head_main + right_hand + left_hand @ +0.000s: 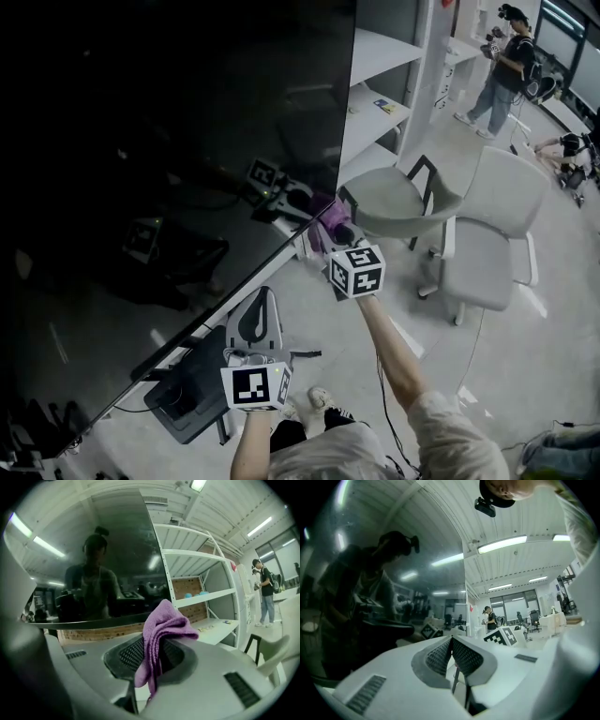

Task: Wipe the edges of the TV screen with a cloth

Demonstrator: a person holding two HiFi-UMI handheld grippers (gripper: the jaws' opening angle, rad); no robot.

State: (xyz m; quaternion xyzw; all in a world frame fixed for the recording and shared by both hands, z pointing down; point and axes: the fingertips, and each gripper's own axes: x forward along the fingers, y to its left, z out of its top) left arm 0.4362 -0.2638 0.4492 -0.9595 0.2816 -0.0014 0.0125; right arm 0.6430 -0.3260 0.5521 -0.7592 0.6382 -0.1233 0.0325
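Note:
A large dark TV screen [159,169] fills the left of the head view, its right edge running down to a lower corner. My right gripper [328,225] is shut on a purple cloth [322,212] and holds it against that lower right corner. In the right gripper view the purple cloth [161,630] bunches up out of my right gripper [152,651], just under the screen's bottom edge [93,620]. My left gripper [451,644] has its jaws together with nothing between them. Its marker cube [255,384] hangs low, near the TV stand.
White shelves [380,84] stand just right of the screen. Two grey chairs [497,225] sit on the floor to the right. The dark base of the TV stand [192,398] lies below the screen. A person [502,75] stands at the far right.

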